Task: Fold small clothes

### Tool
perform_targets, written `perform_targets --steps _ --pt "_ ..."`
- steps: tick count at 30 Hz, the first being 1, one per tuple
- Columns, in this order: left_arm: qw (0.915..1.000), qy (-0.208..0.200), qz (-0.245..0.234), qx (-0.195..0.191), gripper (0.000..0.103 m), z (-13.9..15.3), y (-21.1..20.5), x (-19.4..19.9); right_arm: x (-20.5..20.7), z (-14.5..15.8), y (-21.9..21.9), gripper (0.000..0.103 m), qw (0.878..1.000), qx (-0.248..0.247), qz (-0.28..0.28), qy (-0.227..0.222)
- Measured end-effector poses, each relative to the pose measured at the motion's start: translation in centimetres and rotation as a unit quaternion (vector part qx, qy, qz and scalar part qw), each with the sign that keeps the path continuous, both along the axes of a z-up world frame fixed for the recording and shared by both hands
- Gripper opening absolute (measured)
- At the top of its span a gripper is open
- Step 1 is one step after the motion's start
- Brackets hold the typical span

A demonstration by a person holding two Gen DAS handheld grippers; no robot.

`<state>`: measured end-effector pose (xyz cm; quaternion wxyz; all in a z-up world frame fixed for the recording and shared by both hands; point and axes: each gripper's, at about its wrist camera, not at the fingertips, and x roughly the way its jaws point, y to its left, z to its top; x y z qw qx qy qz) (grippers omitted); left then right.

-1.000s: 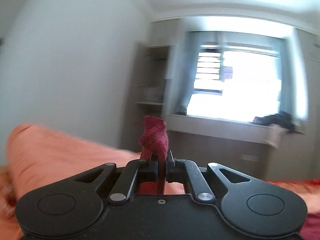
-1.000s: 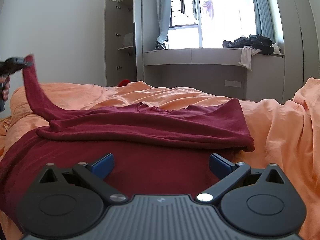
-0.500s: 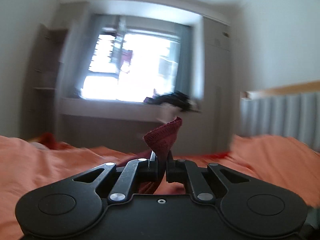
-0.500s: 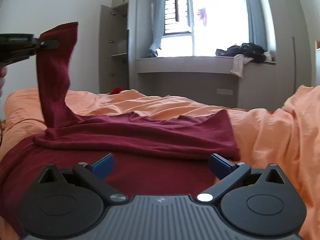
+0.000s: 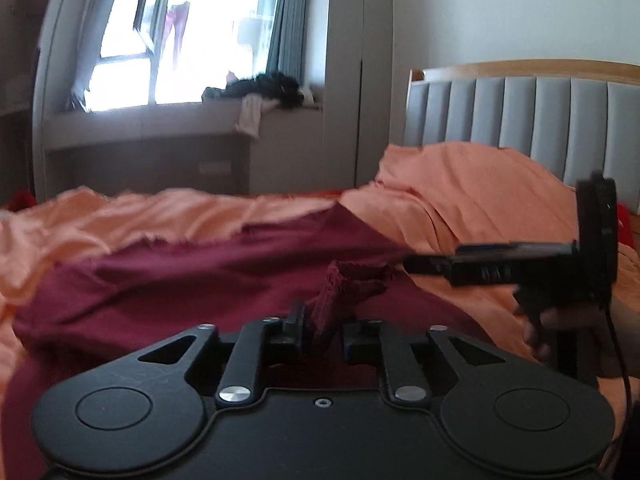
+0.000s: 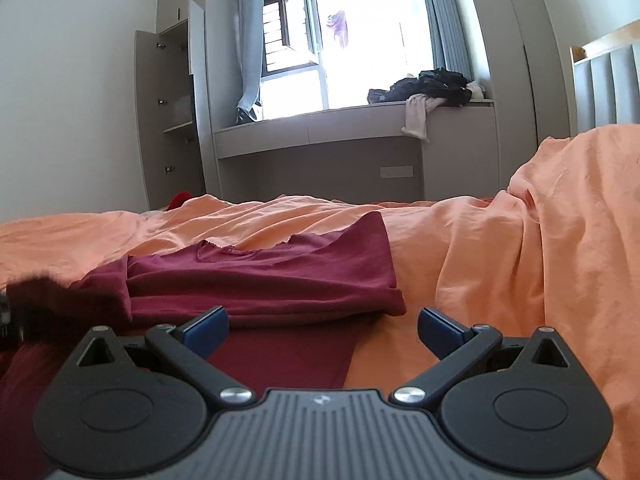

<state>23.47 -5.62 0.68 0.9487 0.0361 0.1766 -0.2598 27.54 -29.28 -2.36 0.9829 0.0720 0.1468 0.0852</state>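
Maroon knit, soft and limp, is spread across the orange bedsheet (image 6: 500,248): the maroon top (image 6: 260,276) lies on the bed with its upper part folded over the lower, the neckline turned toward the window seat (image 6: 320,128). From the left wrist view, a ribbed sleeve cuff (image 5: 344,284) is seen standing between the fingers of the left gripper (image 5: 320,332), and those fingers are opening, so the cuff is being let go over the body of the top; the pads no longer appear to press it. The right gripper (image 6: 320,326) is held just short of the near folded edge, its blue fingers (image 6: 206,326) spread wide with nothing between them. It is also picked up in the left wrist view as the right gripper (image 5: 432,266), level over the sheet at the side nearer the headboard (image 5: 520,116).

Handling is judged easy in weight but awkward in shape: the fabric is light, drapes, wrinkles and slides on the sheet, and no fold will be kept unless it is laid flat. A firmer hold is offered by hems, cuffs and the doubled folded edge than by a single layer. The near hem looks the likeliest place to be pinched next.
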Motion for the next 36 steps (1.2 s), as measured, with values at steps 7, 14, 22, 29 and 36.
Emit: perform_targets --steps 7,14,22,29,36 --pt "0.9999 0.002 -0.014 0.003 0.077 1.3 1.9 -1.7 0.0 0.0 1.0 0.103 1.0 -0.003 0.009 -0.005" --pt "0.9989 0.02 0.042 -0.007 0.093 3.7 6.3 -1.4 -0.4 0.1 2.5 0.103 0.999 -0.015 0.046 -0.017" --pt "0.963 0.0 0.265 0.05 0.093 5.6 13.2 3.7 -1.6 -0.3 5.3 0.103 0.992 -0.039 0.11 -0.036" --pt "0.9488 0.07 0.308 0.009 0.074 3.6 19.4 10.7 -1.7 -1.0 6.7 0.103 0.989 -0.057 0.134 -0.04" --pt "0.9449 0.145 0.29 -0.048 0.054 1.4 22.2 14.5 -0.8 -2.3 6.9 0.103 0.989 -0.053 0.135 -0.021"
